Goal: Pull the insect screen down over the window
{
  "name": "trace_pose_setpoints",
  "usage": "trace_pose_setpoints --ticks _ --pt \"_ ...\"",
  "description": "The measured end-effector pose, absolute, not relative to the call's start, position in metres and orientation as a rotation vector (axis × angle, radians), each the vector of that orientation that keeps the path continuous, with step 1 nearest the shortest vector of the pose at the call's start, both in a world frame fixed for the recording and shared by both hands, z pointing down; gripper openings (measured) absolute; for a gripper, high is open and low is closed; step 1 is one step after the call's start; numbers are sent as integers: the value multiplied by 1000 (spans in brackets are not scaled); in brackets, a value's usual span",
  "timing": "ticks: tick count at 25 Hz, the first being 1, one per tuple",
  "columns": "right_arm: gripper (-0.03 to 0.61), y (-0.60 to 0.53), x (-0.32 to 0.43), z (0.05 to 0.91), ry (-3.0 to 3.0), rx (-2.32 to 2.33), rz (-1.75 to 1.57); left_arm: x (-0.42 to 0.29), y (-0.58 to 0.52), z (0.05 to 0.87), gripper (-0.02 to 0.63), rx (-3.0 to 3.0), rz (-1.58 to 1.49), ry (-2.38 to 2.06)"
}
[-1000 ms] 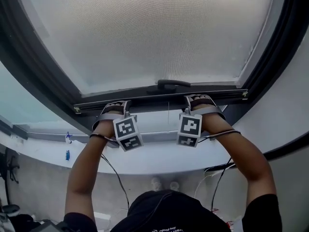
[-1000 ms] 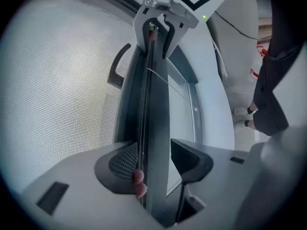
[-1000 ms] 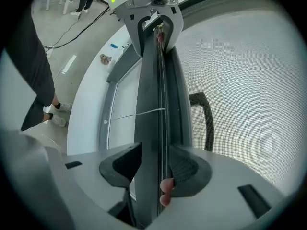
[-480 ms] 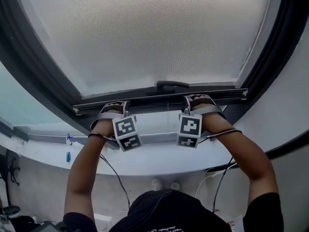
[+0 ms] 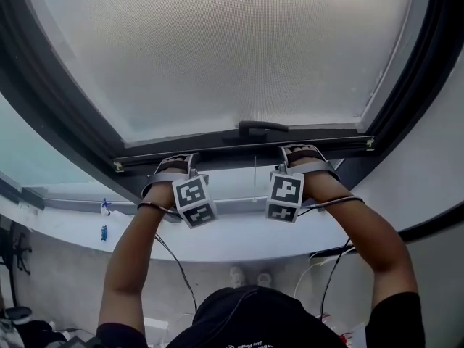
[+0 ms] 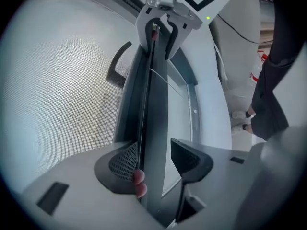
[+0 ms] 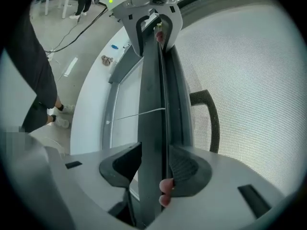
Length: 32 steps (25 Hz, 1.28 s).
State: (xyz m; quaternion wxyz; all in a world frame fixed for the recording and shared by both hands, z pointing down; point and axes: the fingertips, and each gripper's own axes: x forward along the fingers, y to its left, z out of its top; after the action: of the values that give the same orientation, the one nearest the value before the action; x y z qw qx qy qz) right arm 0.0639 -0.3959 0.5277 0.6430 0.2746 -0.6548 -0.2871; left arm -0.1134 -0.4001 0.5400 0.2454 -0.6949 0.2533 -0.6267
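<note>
Window frame (image 5: 51, 107) and pale insect screen (image 5: 232, 49) are filling the view beyond the jaws. The left gripper (image 6: 152, 159) is clamping the screen's bottom bar (image 6: 152, 104), which is running straight out between its jaws. They are standing partly apart, one pad on each face. The right gripper (image 7: 154, 164) is gripping the same bar likewise, its jaws narrowly parted around it. A dark handle (image 5: 254, 127) is sitting on the bar between the two grippers.
</note>
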Motion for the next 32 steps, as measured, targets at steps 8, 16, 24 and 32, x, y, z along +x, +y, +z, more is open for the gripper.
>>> trace_pose_setpoints --ticks 8,16,24,32 --pt "183 -401 66 540 -1457 662 -694 -111 -409 547 195 -1839 -1663 770" --pt "181 -403 64 538 -1459 690 -724 -106 -409 542 195 -1836 -1620 800" --pt "103 -411 62 525 -1489 661 -686 -111 -421 533 104 -1852 -1635 804" --pt "106 -409 63 525 -1493 677 -726 -102 -416 522 104 -1932 -1543 849"
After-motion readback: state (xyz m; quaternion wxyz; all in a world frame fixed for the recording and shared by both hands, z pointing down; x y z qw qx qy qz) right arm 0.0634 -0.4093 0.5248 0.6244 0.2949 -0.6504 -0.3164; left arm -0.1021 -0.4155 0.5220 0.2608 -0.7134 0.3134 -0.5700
